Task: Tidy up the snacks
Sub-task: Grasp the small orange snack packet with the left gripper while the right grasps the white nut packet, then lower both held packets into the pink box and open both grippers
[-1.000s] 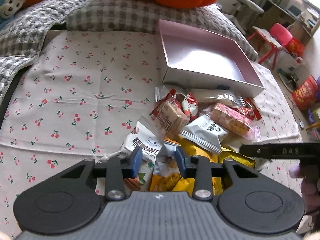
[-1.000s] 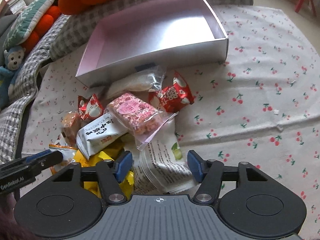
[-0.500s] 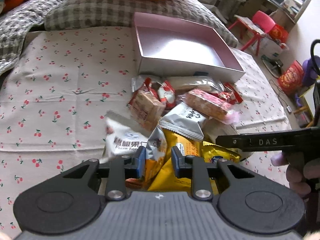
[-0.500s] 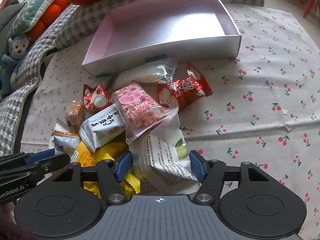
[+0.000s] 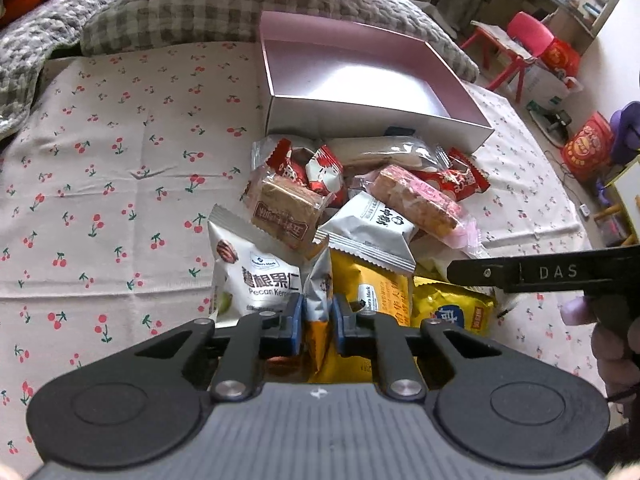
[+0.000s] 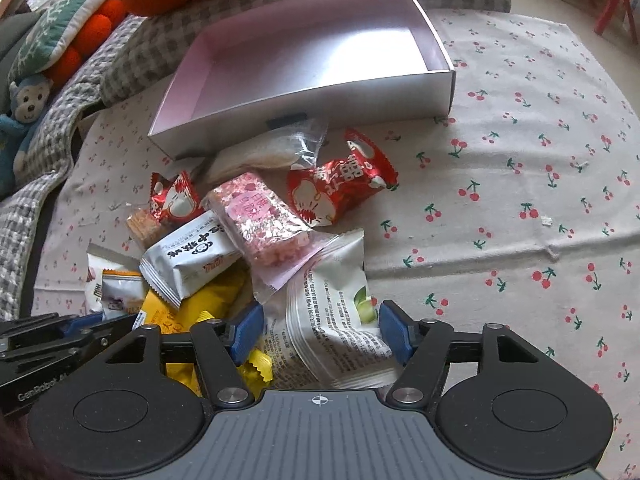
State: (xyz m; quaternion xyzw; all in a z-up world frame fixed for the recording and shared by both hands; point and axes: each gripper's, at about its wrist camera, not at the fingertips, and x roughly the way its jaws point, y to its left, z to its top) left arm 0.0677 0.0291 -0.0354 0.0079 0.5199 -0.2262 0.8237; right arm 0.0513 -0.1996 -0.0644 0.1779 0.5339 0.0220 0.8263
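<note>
The bed carries a cherry-print cloth (image 6: 520, 168) as the working surface. An open pink box (image 6: 304, 92) rests on the cloth. A heap of wrapped snacks (image 6: 256, 240) lies on the cloth against the box's near wall. Checked grey pillows (image 5: 192, 12) lie beyond the box's far wall.

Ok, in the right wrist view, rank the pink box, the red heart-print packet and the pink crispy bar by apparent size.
1. pink box, largest by far.
2. and 3. red heart-print packet and pink crispy bar look alike; the bar sits nearer, so unranked.
</note>
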